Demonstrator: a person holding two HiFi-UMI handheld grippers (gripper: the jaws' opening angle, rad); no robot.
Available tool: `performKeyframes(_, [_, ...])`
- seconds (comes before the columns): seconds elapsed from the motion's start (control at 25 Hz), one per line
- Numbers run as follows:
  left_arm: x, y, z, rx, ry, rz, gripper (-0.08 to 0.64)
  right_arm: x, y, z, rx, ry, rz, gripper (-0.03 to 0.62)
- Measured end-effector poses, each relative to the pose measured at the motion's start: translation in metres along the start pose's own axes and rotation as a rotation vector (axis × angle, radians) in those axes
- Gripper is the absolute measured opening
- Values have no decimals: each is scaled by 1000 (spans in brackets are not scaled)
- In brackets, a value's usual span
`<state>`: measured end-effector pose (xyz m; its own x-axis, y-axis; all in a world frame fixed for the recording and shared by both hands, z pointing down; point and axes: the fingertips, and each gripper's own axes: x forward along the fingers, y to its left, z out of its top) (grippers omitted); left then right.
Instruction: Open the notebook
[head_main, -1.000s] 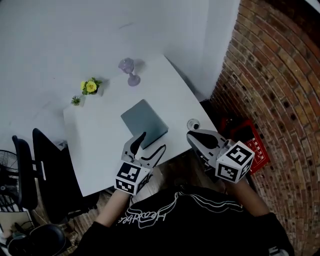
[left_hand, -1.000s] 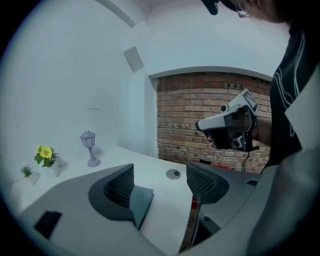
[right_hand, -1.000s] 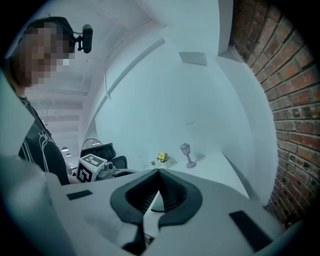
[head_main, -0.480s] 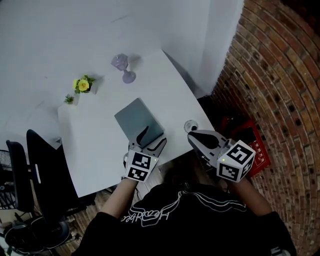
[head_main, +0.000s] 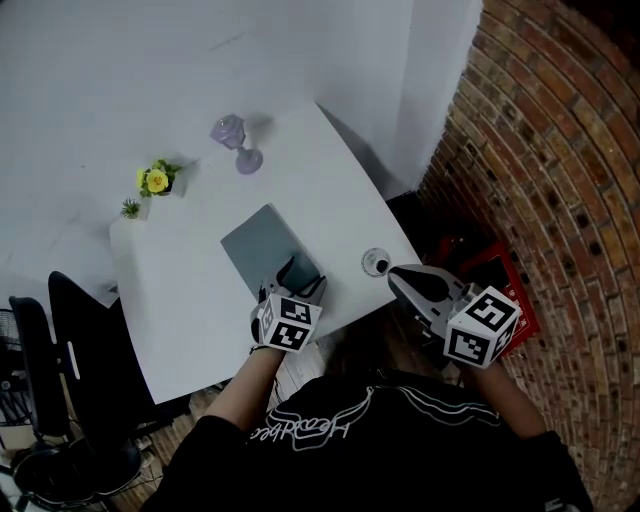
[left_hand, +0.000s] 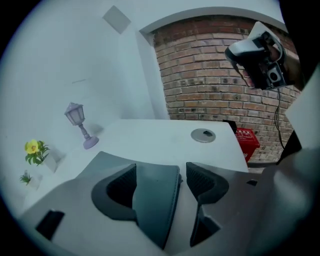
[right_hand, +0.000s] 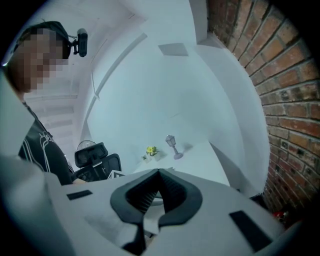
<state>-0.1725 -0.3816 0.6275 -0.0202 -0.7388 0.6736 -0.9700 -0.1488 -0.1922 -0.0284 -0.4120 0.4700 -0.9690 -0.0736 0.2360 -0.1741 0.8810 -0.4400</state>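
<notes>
One step in: the left gripper (head_main: 295, 283) is straddling the shut notebook (head_main: 262, 245).
Its jaws are standing apart around the notebook's corner at the bench's (head_main: 320, 180) near edge; pinching and lifting the cover are yet to come. The right gripper (head_main: 405, 282), jaws together on nothing, is hanging off the near-right corner. Whether a pad is touching the cover is unclear.

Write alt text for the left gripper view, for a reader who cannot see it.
The left hand-held gripper, jaws open, straddles an edge of the notebook on a white table. Behind stand a purple lamp, yellow flowers and a brick wall.
</notes>
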Motion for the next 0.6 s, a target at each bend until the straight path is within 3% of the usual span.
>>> performKeyframes(0.6, [7,5,-4,15,46,10,285,-6,-16,8,5,-19,-31,-2])
